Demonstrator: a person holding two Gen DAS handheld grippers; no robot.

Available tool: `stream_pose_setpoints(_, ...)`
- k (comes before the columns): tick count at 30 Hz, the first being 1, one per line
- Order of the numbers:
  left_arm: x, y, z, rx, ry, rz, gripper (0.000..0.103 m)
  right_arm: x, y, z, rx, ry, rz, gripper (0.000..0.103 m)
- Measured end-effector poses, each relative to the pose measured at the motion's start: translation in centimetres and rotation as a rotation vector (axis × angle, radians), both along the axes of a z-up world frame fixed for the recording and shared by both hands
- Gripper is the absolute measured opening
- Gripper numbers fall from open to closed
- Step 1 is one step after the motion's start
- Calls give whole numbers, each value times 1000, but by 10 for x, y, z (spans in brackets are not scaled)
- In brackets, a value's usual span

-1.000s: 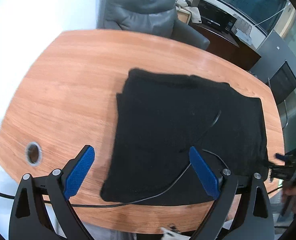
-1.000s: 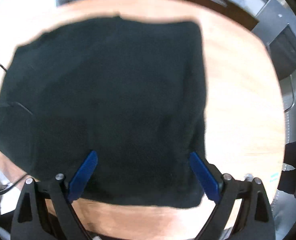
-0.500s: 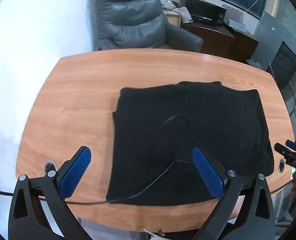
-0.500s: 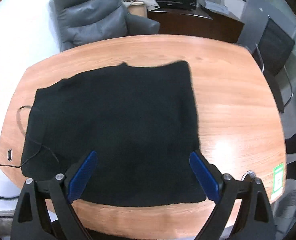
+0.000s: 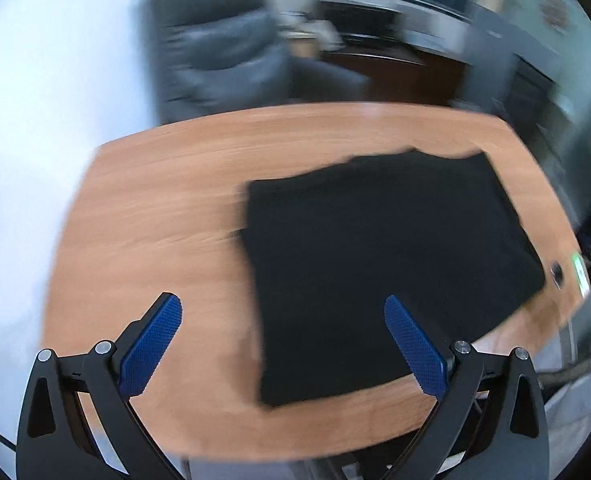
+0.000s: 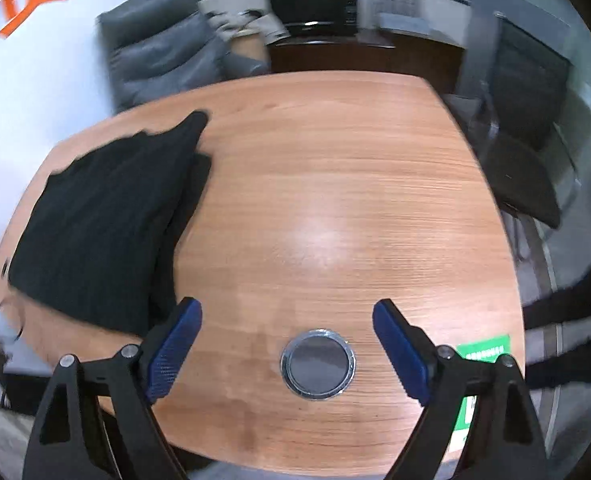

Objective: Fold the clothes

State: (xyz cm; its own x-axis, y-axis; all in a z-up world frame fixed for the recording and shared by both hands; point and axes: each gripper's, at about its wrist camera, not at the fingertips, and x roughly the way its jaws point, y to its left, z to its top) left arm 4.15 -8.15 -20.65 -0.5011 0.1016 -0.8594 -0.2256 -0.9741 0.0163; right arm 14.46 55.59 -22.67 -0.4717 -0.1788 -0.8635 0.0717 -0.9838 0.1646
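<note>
A folded black garment [image 5: 383, 264] lies flat on the wooden table [image 5: 159, 216]. In the left wrist view it fills the right half of the tabletop, and my left gripper [image 5: 283, 312] hovers open above its near left edge with nothing between the blue pads. In the right wrist view the same black garment [image 6: 103, 224] lies at the left, and my right gripper [image 6: 287, 316] hangs over bare wood to its right. Its jaws are wide and closing a little, with nothing between them.
A round metal cable grommet [image 6: 317, 364] sits in the table just below the right gripper, with a green sticker [image 6: 483, 352] at the near right edge. A grey leather armchair [image 5: 219, 52] stands behind the table, dark office chairs [image 6: 523, 140] to the right.
The right gripper has swung off the garment to the right, over bare table by the grommet. The left view has rolled and pulled back a little; the black cable across the garment no longer shows.
</note>
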Motion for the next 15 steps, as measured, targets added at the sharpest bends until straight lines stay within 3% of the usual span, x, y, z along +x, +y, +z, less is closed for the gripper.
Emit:
stream_pose_setpoints(2, -14, 24, -29, -22, -35, -130, 101, -6, -20, -7, -56, -6, 67, 91)
stream_pose_setpoints(5, -31, 62, -77, -102, -95, -333, 91, -11, -57, -19, -175, -5, 129, 90)
stream_pose_setpoints(8, -44, 87, -107, -148, -95, -492, 90, -19, -89, -41, -259, -32, 182, 87)
stream_pose_setpoints(15, -86, 109, -138, -77, -47, -721, 90, -43, -116, -93, -361, -91, 94, 85)
